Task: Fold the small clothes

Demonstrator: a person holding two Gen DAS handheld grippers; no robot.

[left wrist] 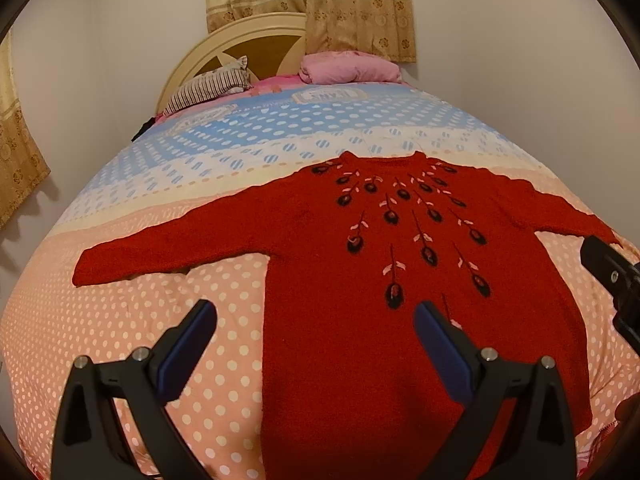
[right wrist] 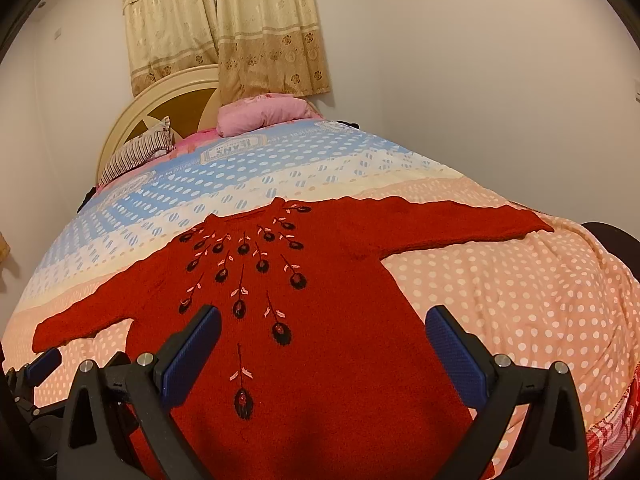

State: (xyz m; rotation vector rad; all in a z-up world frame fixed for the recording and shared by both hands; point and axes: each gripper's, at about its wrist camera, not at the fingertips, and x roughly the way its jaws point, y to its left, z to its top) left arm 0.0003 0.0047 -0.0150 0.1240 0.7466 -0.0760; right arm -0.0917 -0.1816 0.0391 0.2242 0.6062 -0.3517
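Note:
A red knitted sweater (left wrist: 340, 248) with black and pink embroidered flowers lies flat, front up, on the bed, both sleeves spread out; it also shows in the right wrist view (right wrist: 340, 280). My left gripper (left wrist: 316, 320) is open and empty, above the sweater's lower left side edge. My right gripper (right wrist: 322, 324) is open and empty, above the sweater's lower body. The right gripper shows at the right edge of the left wrist view (left wrist: 612, 276). The left gripper shows at the lower left of the right wrist view (right wrist: 40, 364).
The bed has a polka-dot cover (left wrist: 160, 320), peach near me and blue farther off. A striped pillow (left wrist: 208, 88) and a pink pillow (left wrist: 348, 68) lie by the cream headboard (left wrist: 240, 40). Curtains (right wrist: 224, 28) hang behind. Walls stand close on both sides.

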